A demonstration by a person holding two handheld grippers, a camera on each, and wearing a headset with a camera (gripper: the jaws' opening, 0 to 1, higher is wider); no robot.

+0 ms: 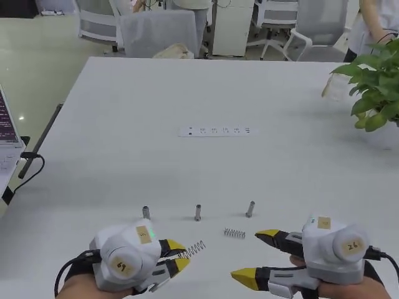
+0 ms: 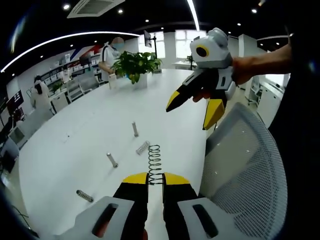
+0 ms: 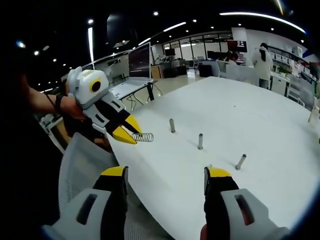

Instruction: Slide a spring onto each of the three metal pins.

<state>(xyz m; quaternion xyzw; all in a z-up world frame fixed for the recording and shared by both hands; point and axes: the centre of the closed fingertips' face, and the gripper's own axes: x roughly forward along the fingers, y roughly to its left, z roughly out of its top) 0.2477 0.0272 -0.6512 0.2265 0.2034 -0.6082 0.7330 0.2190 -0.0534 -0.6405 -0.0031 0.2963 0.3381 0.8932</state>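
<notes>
Yellow-tipped left tongs (image 1: 182,254) sit lowest in the head view, clenched on one end of a thin coiled steel spring (image 1: 194,249). In the left gripper view the coil juts straight forward from the pinched tips. Yellow-tipped right tongs (image 1: 246,254) hang released beside them, jaws spread wide with nothing between. Beyond both, three short grey metal pins (image 1: 197,212) seem to stand upright in a row across the white worktop (image 1: 187,93), all bare. A second loose spring (image 1: 234,233) lies flat just short of the row, between the middle and right-hand pins. The held spring's long axis runs along the tongs, slanting toward the middle pin, which looks closest to its free end. By my reading, the coil must be tipped on end above a pin top before it can drop over; the left hand is nearer.
</notes>
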